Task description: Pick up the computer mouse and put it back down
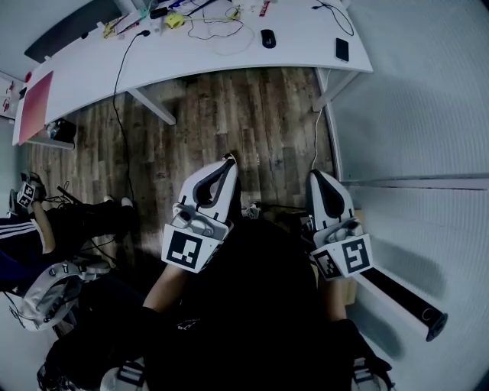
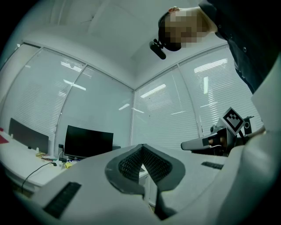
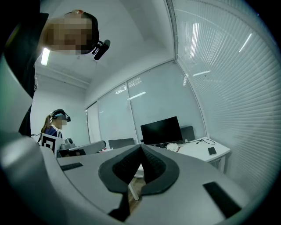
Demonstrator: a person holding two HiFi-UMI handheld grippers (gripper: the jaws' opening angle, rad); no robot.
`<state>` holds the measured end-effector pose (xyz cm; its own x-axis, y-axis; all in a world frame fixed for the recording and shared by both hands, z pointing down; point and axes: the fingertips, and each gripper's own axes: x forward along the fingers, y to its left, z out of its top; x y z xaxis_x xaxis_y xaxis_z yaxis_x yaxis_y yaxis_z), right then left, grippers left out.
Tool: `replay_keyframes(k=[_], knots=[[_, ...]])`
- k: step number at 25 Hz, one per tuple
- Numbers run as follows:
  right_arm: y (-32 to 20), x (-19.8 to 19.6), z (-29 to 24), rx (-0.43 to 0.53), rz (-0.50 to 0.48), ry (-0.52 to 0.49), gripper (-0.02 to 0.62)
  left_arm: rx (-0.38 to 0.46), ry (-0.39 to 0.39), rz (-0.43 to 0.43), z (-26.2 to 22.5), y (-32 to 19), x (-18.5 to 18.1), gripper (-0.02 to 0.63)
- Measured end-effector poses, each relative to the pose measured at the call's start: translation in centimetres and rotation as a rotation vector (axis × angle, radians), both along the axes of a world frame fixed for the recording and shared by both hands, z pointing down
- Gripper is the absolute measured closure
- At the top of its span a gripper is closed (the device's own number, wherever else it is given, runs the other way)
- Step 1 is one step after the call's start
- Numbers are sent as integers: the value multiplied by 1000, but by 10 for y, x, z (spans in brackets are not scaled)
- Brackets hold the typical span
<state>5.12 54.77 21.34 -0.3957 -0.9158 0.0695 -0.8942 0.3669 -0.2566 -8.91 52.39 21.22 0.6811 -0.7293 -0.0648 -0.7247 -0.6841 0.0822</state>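
Over at the far left another person point(image 1: 69, 225) sits with a rig of their own, and above them in the head view the white desk point(image 1: 84, 72) begins, with a pink sheet point(image 1: 34, 103) on its left end. Cables point(image 1: 218, 30) trail across the desk's middle beside a small yellow item point(image 1: 174, 21). The mouse point(image 1: 268, 38) lies flat on the desk just right of that tangle, well apart from both grippers. A phone point(image 1: 341, 49) lies near the desk's right corner. Closer in, over the wooden floor point(image 1: 229, 114), the left gripper point(image 1: 228, 162) is held level with its jaws pressed together and nothing between them (its own view shows the ribbed pads meeting at the tips). The right gripper point(image 1: 315, 177) is beside it, next to the blinds point(image 1: 428, 114), jaws likewise closed tight and empty, pointing towards the desk.
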Motion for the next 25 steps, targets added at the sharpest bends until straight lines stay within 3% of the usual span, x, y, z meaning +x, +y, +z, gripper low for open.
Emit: replay_keyframes(k=[13,25], knots=[[-90,10,11,-44,40,28,597,-12,-35,-23,4,-103,0,604],[-200,8,16,-59,70,39,597,-2,-39,30,8,-219,9,604]])
